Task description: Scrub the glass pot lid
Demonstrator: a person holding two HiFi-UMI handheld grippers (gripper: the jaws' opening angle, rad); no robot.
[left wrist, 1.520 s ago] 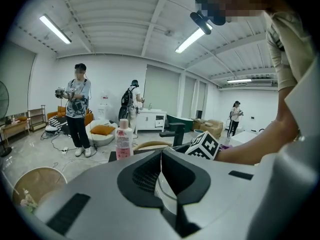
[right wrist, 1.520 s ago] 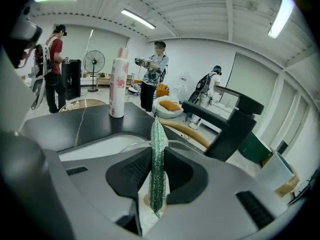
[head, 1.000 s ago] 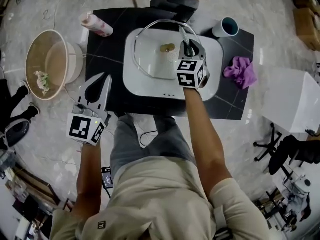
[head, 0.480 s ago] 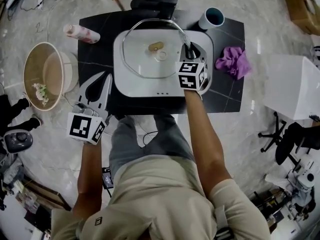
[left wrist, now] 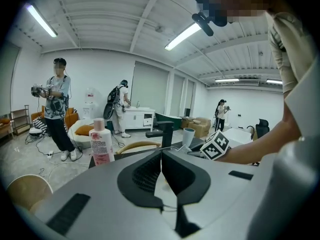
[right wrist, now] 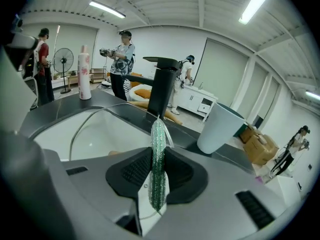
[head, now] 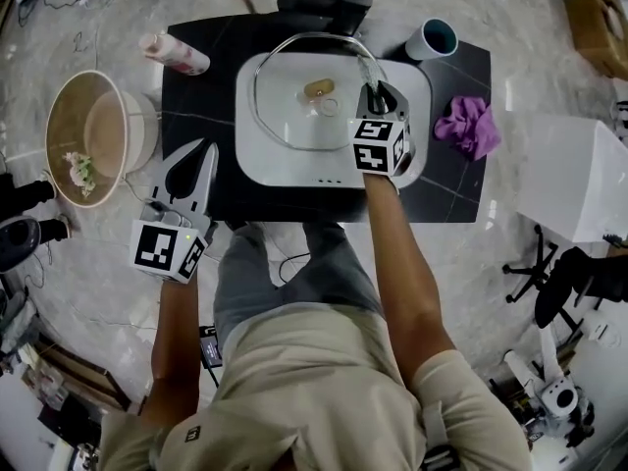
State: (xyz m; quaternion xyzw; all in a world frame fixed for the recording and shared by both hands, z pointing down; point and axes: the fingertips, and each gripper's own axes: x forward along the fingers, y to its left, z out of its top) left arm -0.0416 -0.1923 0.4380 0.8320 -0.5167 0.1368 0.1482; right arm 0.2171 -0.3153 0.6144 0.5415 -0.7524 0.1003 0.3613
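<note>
The glass pot lid (head: 294,106), metal-rimmed with a tan knob (head: 316,89), lies in the white sink basin (head: 265,160). My right gripper (head: 373,94) hangs over the lid's right edge, shut on a glittery green scrubber (head: 368,70). In the right gripper view the scrubber (right wrist: 158,164) stands edge-on between the jaws, and the lid's rim (right wrist: 82,123) curves away to the left. Over the counter's front left corner my left gripper (head: 192,168) is shut and holds nothing; its view shows the jaws (left wrist: 161,165) pressed together.
A black faucet (head: 329,6) stands behind the basin, a white cup (head: 434,39) at the back right, a purple cloth (head: 469,126) on the right, a pink bottle (head: 177,53) at the back left. A round bin (head: 93,130) sits on the floor at the left. People stand in the background.
The head view has swayed a little. My right gripper stays at the lid's right edge with the scrubber. The left gripper has not moved.
</note>
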